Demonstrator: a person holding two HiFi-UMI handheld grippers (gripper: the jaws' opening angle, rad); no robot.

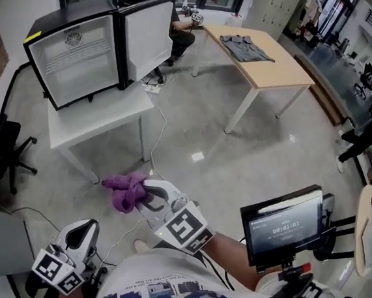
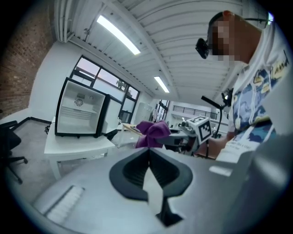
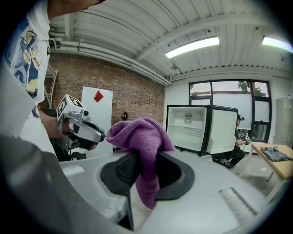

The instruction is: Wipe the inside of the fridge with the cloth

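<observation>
A small fridge (image 1: 83,60) stands on a white table (image 1: 103,121) at the upper left, its door (image 1: 148,36) swung open and its white inside showing. My right gripper (image 1: 145,192) is shut on a purple cloth (image 1: 124,191) low over the floor, well short of the fridge. In the right gripper view the cloth (image 3: 139,137) bunches between the jaws and hangs down, with the fridge (image 3: 187,128) far ahead. My left gripper (image 1: 87,228) is at the bottom left; its own view shows the left gripper (image 2: 149,153) shut and holding nothing, with the cloth (image 2: 153,131) beyond.
A wooden table (image 1: 272,71) with a grey garment (image 1: 247,48) stands at the upper right. A person (image 1: 178,23) sits behind the fridge. A black office chair (image 1: 2,153) is at the left. A cable (image 1: 158,132) trails across the concrete floor. A small monitor (image 1: 283,226) sits at my right.
</observation>
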